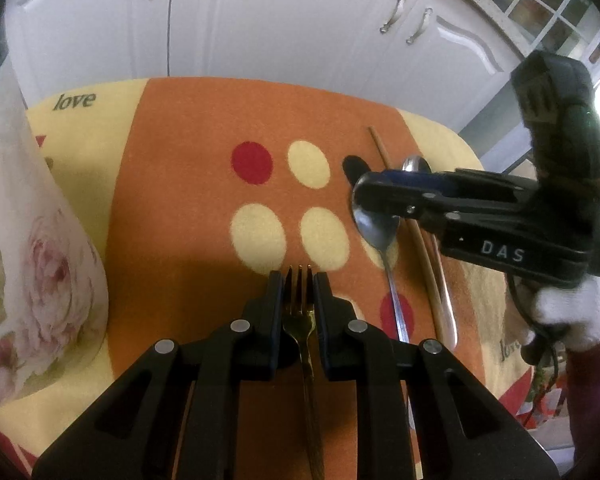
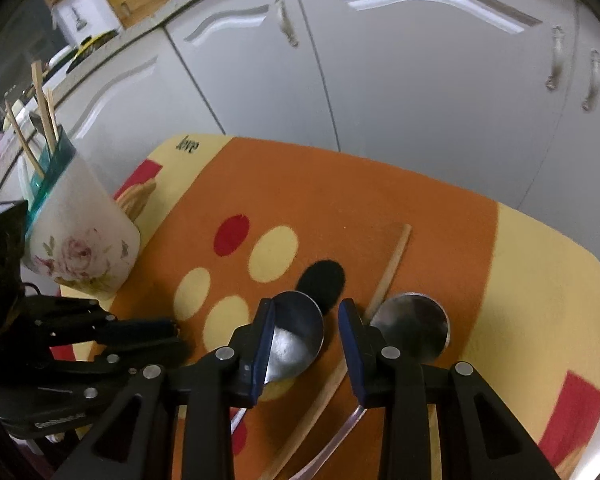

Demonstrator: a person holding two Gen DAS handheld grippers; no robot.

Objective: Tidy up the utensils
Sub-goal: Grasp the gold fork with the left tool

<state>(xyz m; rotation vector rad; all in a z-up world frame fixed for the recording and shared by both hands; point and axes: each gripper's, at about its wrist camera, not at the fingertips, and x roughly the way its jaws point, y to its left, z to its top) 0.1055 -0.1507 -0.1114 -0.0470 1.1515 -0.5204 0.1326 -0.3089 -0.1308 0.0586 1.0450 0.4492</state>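
Fork (image 1: 299, 312) lay flat on the mat (image 1: 204, 216) covering the worktop, and I had my left gripper (image 1: 298, 280) clenched on its neck just behind the tines. Thin, stiff, slick metal, I judged it light but liable to pivot. My right gripper (image 2: 306, 320) hung released over a spoon (image 2: 298, 334).
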